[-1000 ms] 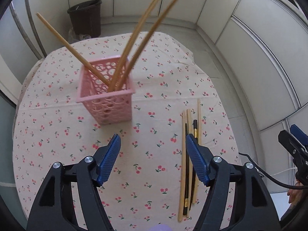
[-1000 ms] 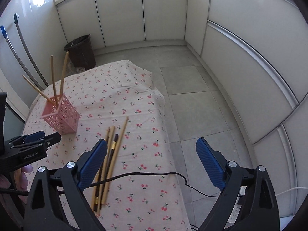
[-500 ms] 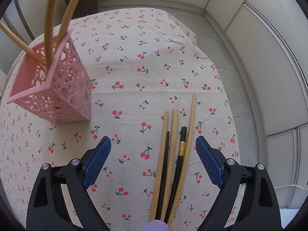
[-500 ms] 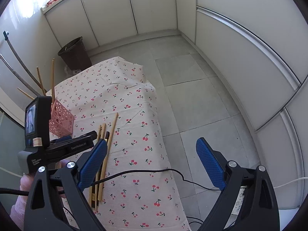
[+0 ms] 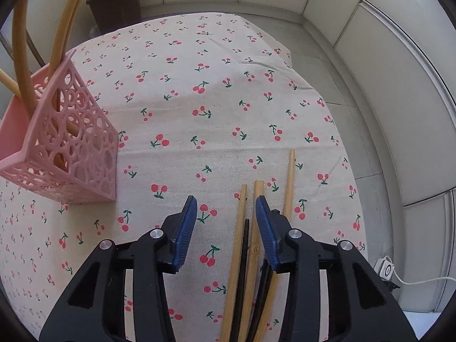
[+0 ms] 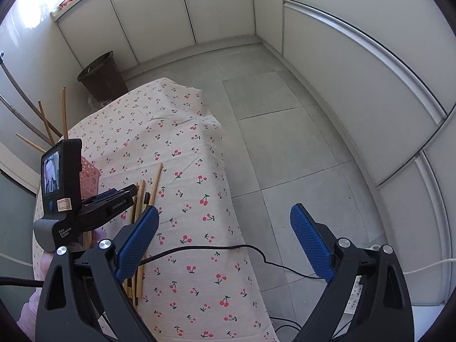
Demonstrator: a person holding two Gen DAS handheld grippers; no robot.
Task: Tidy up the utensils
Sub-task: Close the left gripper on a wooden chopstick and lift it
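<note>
Here the loose chopsticks (image 5: 258, 245) lie lengthwise, tips pointing away

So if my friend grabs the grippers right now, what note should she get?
Left gripper: jaws have just been closing, low over the loose chopsticks on the cherry tablecloth. A light one and a thin black one lie between the pads, but nothing is pinched yet.
Right gripper: wide open, empty, hanging past the table's edge.
Done: three light chopsticks stand in the pink basket.
Left: grip the loose sticks, light and black, and drop them into the basket.
</note>
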